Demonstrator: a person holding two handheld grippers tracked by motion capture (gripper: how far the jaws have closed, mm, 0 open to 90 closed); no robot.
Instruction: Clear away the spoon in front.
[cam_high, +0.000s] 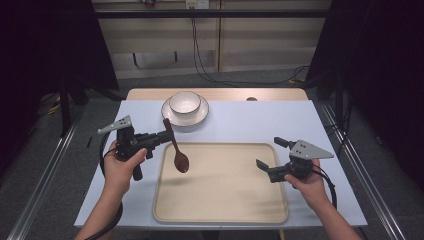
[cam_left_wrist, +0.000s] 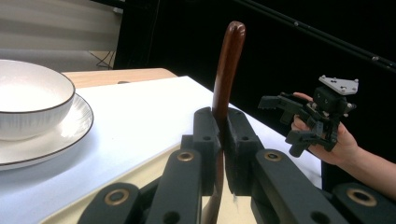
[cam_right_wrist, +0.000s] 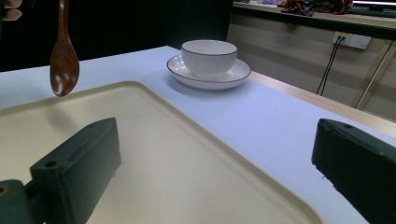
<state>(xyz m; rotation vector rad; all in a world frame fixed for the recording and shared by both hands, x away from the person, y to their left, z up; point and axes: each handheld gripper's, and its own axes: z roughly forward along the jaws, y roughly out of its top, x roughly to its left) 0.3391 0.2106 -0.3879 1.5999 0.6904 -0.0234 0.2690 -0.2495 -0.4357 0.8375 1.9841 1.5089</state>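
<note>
A dark brown wooden spoon (cam_high: 176, 149) hangs over the left edge of the beige tray (cam_high: 220, 200), bowl end down. My left gripper (cam_high: 165, 135) is shut on its handle. In the left gripper view the handle (cam_left_wrist: 227, 70) sticks up from between the closed jaws of that gripper (cam_left_wrist: 222, 135). My right gripper (cam_high: 269, 152) is open and holds nothing, just above the tray's right side. In the right gripper view its own two jaws (cam_right_wrist: 215, 161) stand wide apart over the tray (cam_right_wrist: 163, 154), and the spoon (cam_right_wrist: 64, 60) hangs at the upper left.
A white bowl (cam_high: 185, 102) sits on a white plate (cam_high: 189, 119) behind the tray on the pale blue tabletop (cam_high: 260, 120). A strip of bare wood (cam_high: 280, 94) runs along the table's far edge. Dark curtains and rails flank both sides.
</note>
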